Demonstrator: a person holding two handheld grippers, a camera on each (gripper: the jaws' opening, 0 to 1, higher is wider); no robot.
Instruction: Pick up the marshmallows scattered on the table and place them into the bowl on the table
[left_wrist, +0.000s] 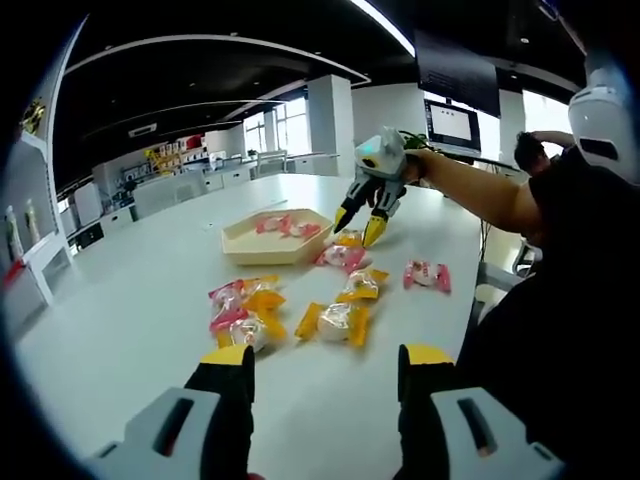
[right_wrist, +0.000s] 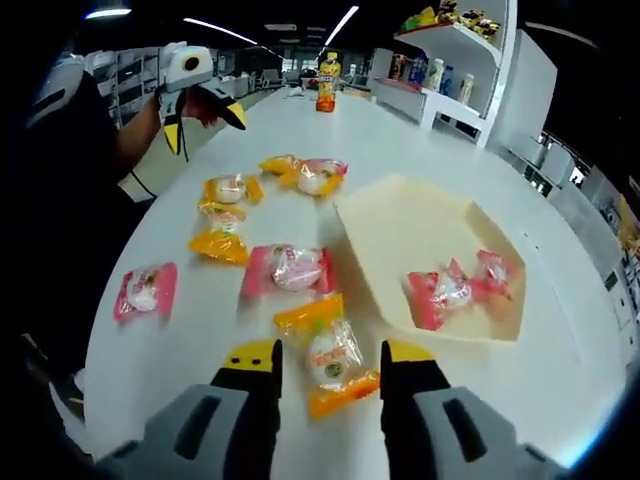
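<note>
A cream hexagonal bowl (left_wrist: 262, 250) (right_wrist: 400, 225) holds two pink-wrapped marshmallows (right_wrist: 455, 288) (left_wrist: 285, 226). Several yellow- and pink-wrapped marshmallows lie on the white table beside it. My right gripper (right_wrist: 330, 355) (left_wrist: 357, 227) is open, its jaws standing either side of a yellow-wrapped marshmallow (right_wrist: 330, 365) near the bowl's corner. My left gripper (left_wrist: 328, 360) (right_wrist: 203, 122) is open and holds nothing. It hangs short of a cluster of yellow and pink marshmallows (left_wrist: 245, 310). One yellow marshmallow (left_wrist: 335, 322) lies just ahead of it.
A person's arm (left_wrist: 480, 190) and dark clothing fill the table's side. A single pink marshmallow (right_wrist: 145, 290) (left_wrist: 427, 275) lies near that edge. An orange bottle (right_wrist: 326, 82) stands far down the table. Shelves with goods (right_wrist: 440, 60) line one side.
</note>
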